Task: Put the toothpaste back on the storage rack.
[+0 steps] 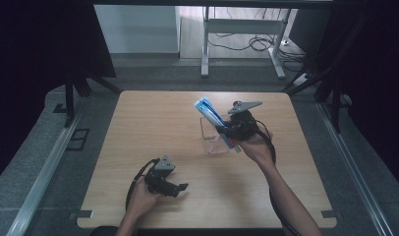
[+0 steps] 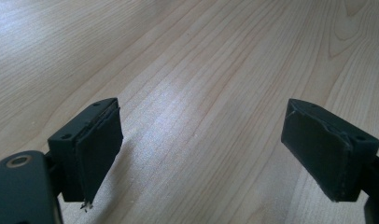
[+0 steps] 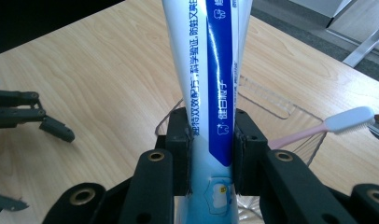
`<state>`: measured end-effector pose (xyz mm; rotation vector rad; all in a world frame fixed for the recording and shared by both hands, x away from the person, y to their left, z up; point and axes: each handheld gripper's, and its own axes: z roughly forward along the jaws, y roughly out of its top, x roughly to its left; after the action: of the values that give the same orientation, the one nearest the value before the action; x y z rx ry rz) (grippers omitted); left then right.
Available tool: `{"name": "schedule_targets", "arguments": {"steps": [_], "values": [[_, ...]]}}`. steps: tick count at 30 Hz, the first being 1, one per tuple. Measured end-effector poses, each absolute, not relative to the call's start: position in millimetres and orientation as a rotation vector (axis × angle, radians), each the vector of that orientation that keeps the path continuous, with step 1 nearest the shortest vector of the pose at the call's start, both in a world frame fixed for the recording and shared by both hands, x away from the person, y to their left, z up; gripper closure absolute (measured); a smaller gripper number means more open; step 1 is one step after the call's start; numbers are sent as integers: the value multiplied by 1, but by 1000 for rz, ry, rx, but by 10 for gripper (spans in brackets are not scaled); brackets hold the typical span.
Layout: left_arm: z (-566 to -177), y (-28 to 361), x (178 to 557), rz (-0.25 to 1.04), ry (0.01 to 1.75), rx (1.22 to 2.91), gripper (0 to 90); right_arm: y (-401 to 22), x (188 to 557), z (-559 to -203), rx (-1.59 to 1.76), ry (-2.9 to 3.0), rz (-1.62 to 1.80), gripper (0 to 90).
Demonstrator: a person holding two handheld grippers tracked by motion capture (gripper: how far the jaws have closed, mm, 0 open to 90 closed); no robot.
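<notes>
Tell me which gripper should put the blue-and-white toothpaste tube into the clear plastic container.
Right. The right gripper already clamps the blue-and-white toothpaste tube above the clear plastic container. The left gripper is open and empty, near the table's front edge.

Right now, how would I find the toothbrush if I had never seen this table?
Start at the wooden table and find the clear plastic box right of its middle, beside the right gripper, which clamps a blue and white toothpaste tube. The toothbrush lies in that box. It is thin, with a pink handle and a white bristle head, unlike the broad tube.
</notes>
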<state>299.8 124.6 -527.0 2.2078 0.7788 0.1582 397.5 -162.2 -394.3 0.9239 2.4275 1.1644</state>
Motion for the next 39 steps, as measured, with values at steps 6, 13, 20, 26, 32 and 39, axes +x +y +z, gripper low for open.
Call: {"name": "schedule_targets", "arguments": {"steps": [6,13,20,26,32,39], "values": [[-527,125,300,162,769,2216,127,-159,406,-395,939,2413,1188,724],[-527,124,300,161,767,2219,127,-154,417,-392,942,2390,1209,723],[-526,124,300,161,762,2217,127,-146,426,-390,938,2367,1236,723],[-526,124,300,158,763,2213,127,-139,436,-391,937,2357,1227,724],[-526,124,300,160,762,2213,127,-136,445,-397,941,2349,1227,723],[-526,123,300,156,762,2211,127,-133,453,-409,941,2348,1206,723]]}}
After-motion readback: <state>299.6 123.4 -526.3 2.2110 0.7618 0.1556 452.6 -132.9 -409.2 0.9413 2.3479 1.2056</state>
